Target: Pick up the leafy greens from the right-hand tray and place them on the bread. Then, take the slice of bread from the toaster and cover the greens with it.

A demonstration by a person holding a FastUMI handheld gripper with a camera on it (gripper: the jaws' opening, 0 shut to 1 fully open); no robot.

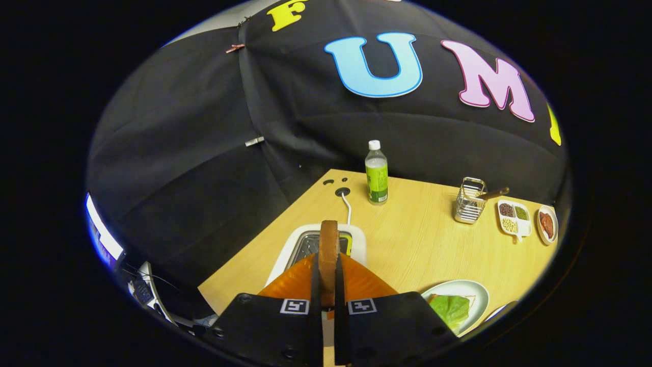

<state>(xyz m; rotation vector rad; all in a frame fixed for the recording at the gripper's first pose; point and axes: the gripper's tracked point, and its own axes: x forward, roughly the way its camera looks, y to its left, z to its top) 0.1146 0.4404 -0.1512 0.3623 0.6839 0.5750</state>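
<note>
Your gripper (326, 278) pinches the thin, brown-crusted bread slice (328, 244) edge-on, both fingers pressing its flat faces above the white toaster (356, 239). Crinkled leafy greens (451, 310) cover bread on the round plate (476, 293) nearby.

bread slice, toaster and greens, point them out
bread slice (328, 244), gripper view, crust edge standing upright between the gripper (328, 285) fingers, which press on it
toaster (358, 239), gripper view, white rim behind the slice
greens (451, 308), gripper view, middle of the leaf

Gripper (327, 285) clamps upright bread slice (328, 243) above the toaster (305, 243).
</note>
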